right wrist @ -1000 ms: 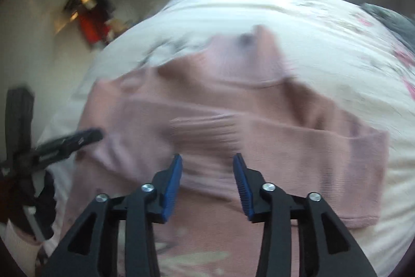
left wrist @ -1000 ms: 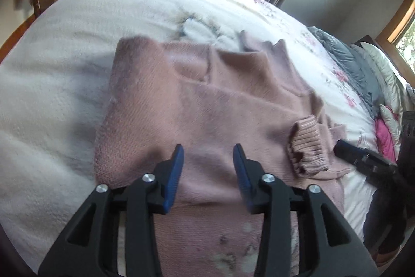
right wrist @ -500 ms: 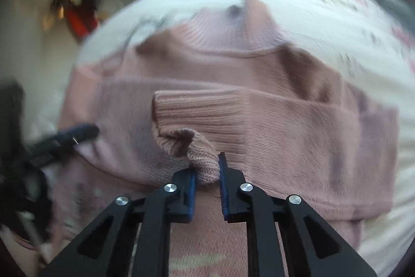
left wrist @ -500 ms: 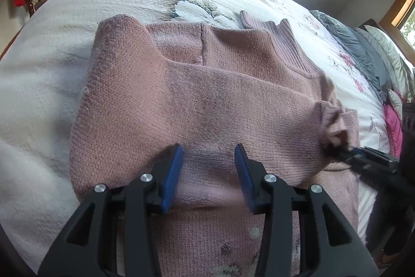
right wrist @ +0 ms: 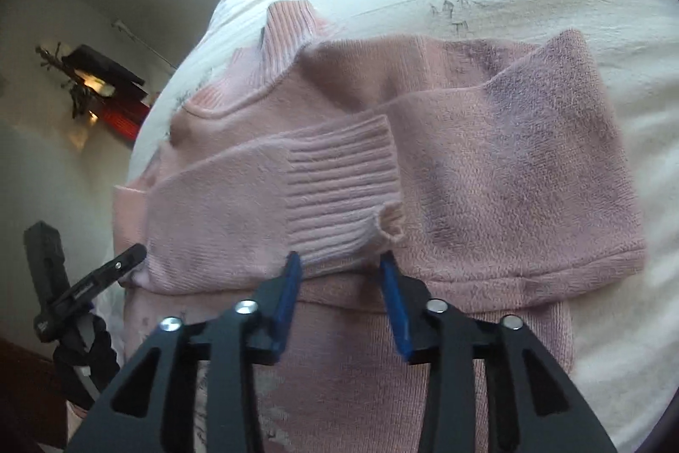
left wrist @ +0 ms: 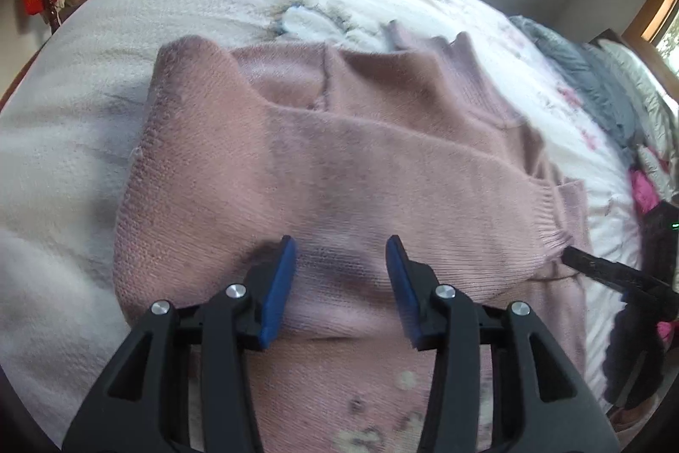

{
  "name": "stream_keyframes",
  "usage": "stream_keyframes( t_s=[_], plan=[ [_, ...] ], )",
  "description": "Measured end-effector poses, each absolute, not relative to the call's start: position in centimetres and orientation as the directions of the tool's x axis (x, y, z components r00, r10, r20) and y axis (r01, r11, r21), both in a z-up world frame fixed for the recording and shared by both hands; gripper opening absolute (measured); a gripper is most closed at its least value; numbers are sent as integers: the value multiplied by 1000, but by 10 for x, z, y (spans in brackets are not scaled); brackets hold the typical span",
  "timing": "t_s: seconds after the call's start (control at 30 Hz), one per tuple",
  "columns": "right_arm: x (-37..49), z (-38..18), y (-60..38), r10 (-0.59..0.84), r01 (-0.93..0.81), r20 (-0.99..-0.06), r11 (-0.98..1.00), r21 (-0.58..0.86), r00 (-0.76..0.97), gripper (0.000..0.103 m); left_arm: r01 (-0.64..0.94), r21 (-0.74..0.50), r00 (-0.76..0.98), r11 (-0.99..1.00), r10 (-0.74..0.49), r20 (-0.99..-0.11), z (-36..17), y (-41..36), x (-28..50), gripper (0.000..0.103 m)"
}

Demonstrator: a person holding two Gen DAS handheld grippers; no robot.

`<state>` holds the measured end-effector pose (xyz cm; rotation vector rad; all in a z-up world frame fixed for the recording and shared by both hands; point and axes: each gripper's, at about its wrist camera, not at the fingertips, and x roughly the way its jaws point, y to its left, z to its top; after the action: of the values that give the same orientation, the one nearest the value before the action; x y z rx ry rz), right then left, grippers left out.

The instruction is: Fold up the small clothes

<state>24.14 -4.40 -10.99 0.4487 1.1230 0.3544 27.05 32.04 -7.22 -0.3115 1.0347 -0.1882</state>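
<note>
A big bed (left wrist: 106, 164) with a white flowery cover (grey clothes (left wrist: 594, 88) lie far off) fills the room. The pink sweater (left wrist: 339, 164) lies flat on it, sleeves folded across. The left gripper (left wrist: 339, 274) and right gripper (right wrist: 339, 279) hang wide open, holding nothing.

- We see the pink sweater (left wrist: 339, 156) as soft, fuzzy knit, its cuff (right wrist: 339, 189) ribbed.
- Our left gripper (left wrist: 341, 266): matt black plastic, blue pads, shiny metal pins.
- The bedspread (left wrist: 63, 177) looks nubbly cloth.
</note>
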Motion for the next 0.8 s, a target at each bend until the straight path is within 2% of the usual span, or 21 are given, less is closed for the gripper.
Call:
stream_keyframes(
  t_s=[0.1, 0.17, 0.2, 0.33, 0.5, 0.67, 0.73, 0.8],
  plan=[
    [252, -115, -45, 497, -16, -781, 847, 531, 379, 44, 37, -347, 508, 937, -316, -801, -65, 308, 270, 47],
    [260, -120, -47, 530, 6, -765, 821, 571, 366, 28, 54, -344, 502, 937, -323, -802, -66, 299, 273, 48],
    [263, -120, -48, 537, 5, -760, 816, 578, 366, 14, 57, -338, 498, 939, -321, -806, -67, 296, 274, 48],
    [259, -117, -51, 516, -19, -768, 834, 552, 379, 10, 43, -316, 472, 948, -298, -830, -83, 296, 281, 48],
    [255, -128, -45, 476, -52, -815, 872, 488, 330, 10, 49, -334, 466, 941, -317, -826, -90, 300, 282, 48],
    [263, -86, -44, 413, -130, -809, 908, 397, 419, 26, 74, -371, 486, 926, -359, -797, -64, 301, 290, 49],
    [277, -71, -42, 422, -164, -790, 906, 391, 445, 37, 87, -381, 502, 920, -371, -781, -51, 300, 303, 51],
    [297, -63, -38, 417, -184, -790, 908, 375, 449, 38, 99, -361, 522, 928, -357, -775, -37, 293, 326, 56]
  ],
)
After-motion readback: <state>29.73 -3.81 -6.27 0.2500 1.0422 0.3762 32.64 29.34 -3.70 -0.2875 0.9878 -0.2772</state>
